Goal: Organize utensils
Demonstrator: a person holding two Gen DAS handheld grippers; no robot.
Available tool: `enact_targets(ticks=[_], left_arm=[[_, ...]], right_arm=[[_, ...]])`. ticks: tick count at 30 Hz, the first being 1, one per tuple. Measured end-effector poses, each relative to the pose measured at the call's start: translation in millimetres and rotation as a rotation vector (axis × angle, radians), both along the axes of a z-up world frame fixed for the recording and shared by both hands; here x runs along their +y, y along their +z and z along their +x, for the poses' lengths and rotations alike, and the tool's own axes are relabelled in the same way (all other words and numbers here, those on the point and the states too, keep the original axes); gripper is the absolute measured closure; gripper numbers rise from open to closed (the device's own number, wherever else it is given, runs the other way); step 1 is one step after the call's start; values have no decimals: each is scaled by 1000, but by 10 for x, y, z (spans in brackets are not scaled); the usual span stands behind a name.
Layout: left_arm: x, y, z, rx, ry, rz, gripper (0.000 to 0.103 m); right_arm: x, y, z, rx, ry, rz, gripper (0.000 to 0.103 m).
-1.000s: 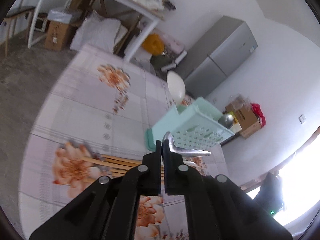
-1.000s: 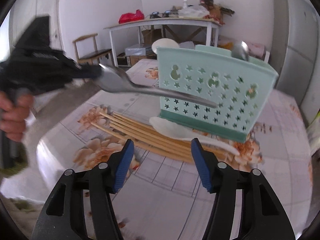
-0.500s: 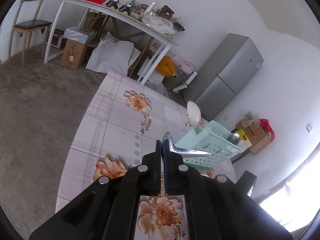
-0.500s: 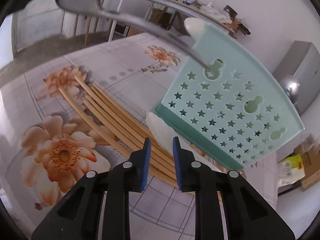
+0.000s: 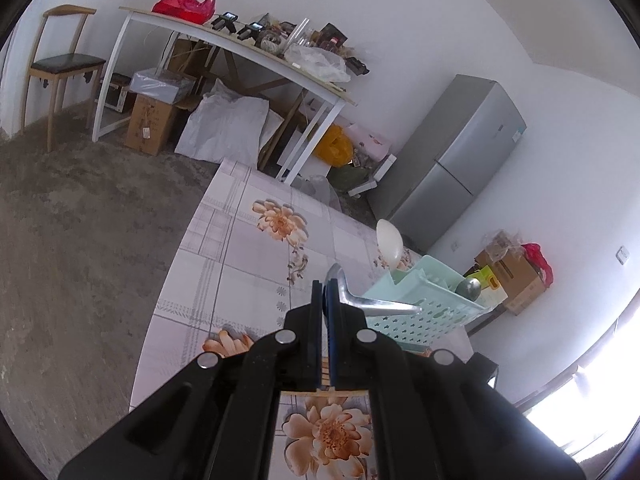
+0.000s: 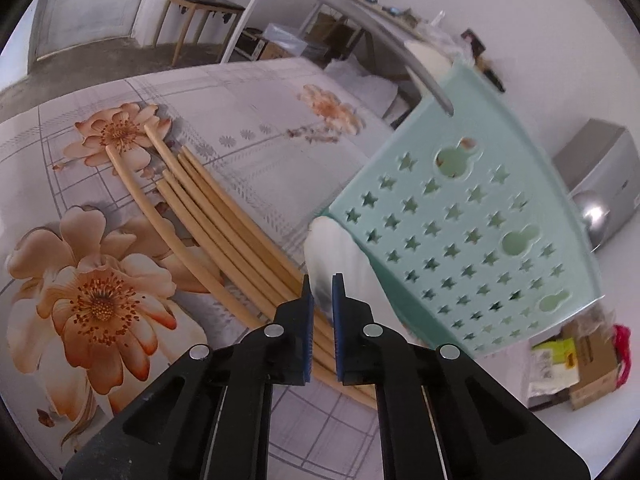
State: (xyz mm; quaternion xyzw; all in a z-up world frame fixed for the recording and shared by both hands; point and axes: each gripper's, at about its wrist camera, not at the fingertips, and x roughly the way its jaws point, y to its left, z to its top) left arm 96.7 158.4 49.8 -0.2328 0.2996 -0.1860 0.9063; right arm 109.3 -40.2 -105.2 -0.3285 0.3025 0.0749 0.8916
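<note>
Unreadable blue fridge (image 5: 460,152) sticker (image 5: 517,136)

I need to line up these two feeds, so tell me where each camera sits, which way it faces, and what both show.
Left wrist: on the left gripper, looking along its shut fingers, which pinch a metal spoon, toward the mint basket, the fridge and a cluttered desk.
Right wrist: on the right gripper, tilted down at the chopsticks and a white spoon lying between its narrowly parted fingers.
Shared: the basket, the metal spoon and the floral tablecloth.
</note>
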Motion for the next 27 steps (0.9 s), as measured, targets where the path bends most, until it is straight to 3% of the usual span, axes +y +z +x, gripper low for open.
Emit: enact_targets(ticks=[6, 10, 18, 27], left_arm=[[-23, 162, -110, -80, -22, -13, 102], [-67, 329, -149, -158, -51, -28, 102], [-347, 677, 8, -255, -53, 89, 102], [-774, 948, 202, -373, -57, 242, 102]], right_arm=[[-39, 189, -138, -62, 29, 18, 100], [-159, 383, -187, -58, 19, 118, 101], [-518, 815, -359, -90, -36, 313, 102], [-849, 1094, -500, -136, -98, 456, 102]])
